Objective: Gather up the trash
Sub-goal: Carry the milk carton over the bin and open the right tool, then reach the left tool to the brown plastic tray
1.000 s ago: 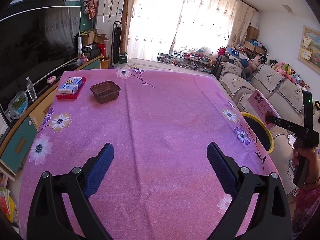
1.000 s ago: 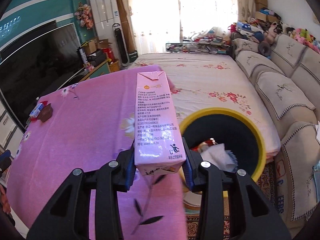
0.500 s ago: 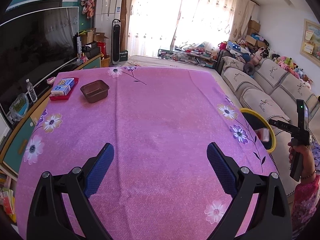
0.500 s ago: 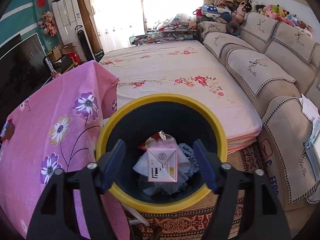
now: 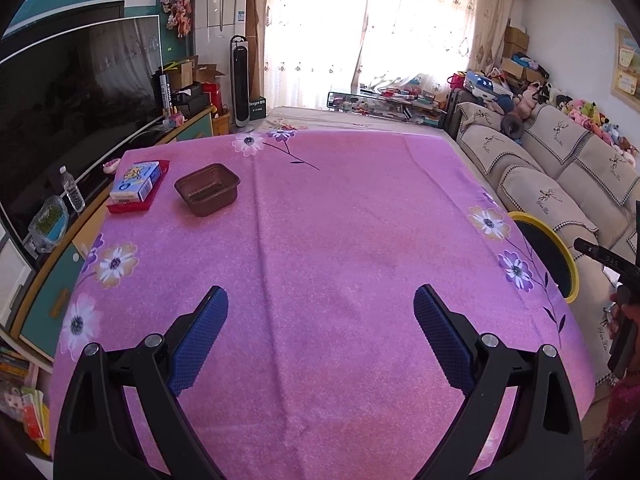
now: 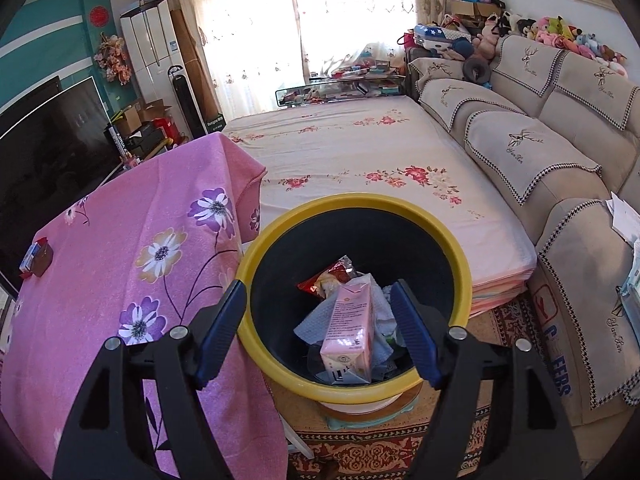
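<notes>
Right gripper (image 6: 318, 298) hangs above the yellow-rimmed trash bin (image 6: 456, 258), fingers spread apart, holding nothing. Pink carton (image 6: 348, 328) lies inside the bin on crumpled paper, beside a red wrapper (image 6: 330, 274). Bin stands just off the table's right edge. Left gripper (image 5: 320, 308) over the tabletop's near edge, fingers apart, empty. Brown tray (image 5: 207, 189) and blue box (image 5: 136, 181) near the far left corner of the pink tablecloth (image 5: 360, 220).
</notes>
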Demonstrator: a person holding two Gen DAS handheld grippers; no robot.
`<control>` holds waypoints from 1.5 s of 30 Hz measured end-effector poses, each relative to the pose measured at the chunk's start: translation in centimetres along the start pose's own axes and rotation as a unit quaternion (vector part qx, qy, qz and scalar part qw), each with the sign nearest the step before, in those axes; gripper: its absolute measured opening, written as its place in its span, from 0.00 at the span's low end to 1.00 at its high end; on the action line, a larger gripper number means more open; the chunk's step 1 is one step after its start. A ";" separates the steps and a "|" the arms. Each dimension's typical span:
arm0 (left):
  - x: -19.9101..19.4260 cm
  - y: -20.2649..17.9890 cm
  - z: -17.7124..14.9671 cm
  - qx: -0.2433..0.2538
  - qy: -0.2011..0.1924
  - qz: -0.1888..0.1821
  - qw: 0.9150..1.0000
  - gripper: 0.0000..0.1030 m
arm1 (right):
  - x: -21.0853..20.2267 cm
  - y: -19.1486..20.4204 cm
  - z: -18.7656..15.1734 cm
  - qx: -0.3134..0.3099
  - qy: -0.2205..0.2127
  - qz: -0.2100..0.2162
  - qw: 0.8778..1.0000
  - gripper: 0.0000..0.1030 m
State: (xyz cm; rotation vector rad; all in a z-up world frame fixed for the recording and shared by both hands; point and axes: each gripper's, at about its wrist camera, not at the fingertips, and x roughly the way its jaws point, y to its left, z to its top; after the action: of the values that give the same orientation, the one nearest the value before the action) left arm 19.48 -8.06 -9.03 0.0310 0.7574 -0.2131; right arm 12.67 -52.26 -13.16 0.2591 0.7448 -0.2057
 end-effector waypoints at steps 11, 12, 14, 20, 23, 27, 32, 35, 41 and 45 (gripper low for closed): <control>7.3 5.7 7.0 0.019 0.033 -0.017 0.999 0.77 | -0.4 2.6 0.6 -0.016 0.001 0.008 1.000 0.68; 8.2 6.1 7.5 0.025 0.036 -0.018 0.999 0.76 | -0.3 2.8 0.6 -0.017 0.003 0.008 1.000 0.68; 10.0 6.9 8.2 0.035 0.051 -0.019 0.998 0.68 | -0.2 3.1 0.5 -0.020 0.005 0.006 1.000 0.68; 14.3 8.6 8.7 0.054 0.076 0.004 0.996 0.59 | 0.0 3.5 0.5 -0.020 0.009 0.005 1.000 0.68; 14.9 8.9 9.1 0.059 0.069 0.007 0.996 0.58 | 0.3 4.0 0.7 -0.021 0.013 0.004 1.000 0.68; 14.8 9.6 10.0 0.055 0.052 0.008 0.997 0.58 | 0.3 4.7 0.8 -0.027 0.013 0.006 1.000 0.68; 15.4 9.3 10.8 0.072 0.053 0.016 0.996 0.58 | 0.4 4.8 0.8 -0.027 0.013 0.006 1.000 0.69; 16.1 9.3 11.3 0.077 0.055 0.022 0.995 0.58 | 0.4 4.9 0.7 -0.026 0.015 0.006 1.000 0.69; 18.0 9.9 11.9 0.065 0.067 0.029 0.995 0.54 | 0.5 4.8 0.7 -0.025 0.015 0.005 1.000 0.69; 19.3 9.6 11.8 0.067 0.078 0.036 0.994 0.40 | 0.5 4.8 0.6 -0.023 0.016 0.007 1.000 0.69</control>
State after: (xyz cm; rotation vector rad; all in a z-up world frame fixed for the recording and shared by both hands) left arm 43.04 -3.37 -14.09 0.2036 0.8944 -0.1945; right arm 14.73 -47.92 -12.33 0.2244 0.7788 -0.1719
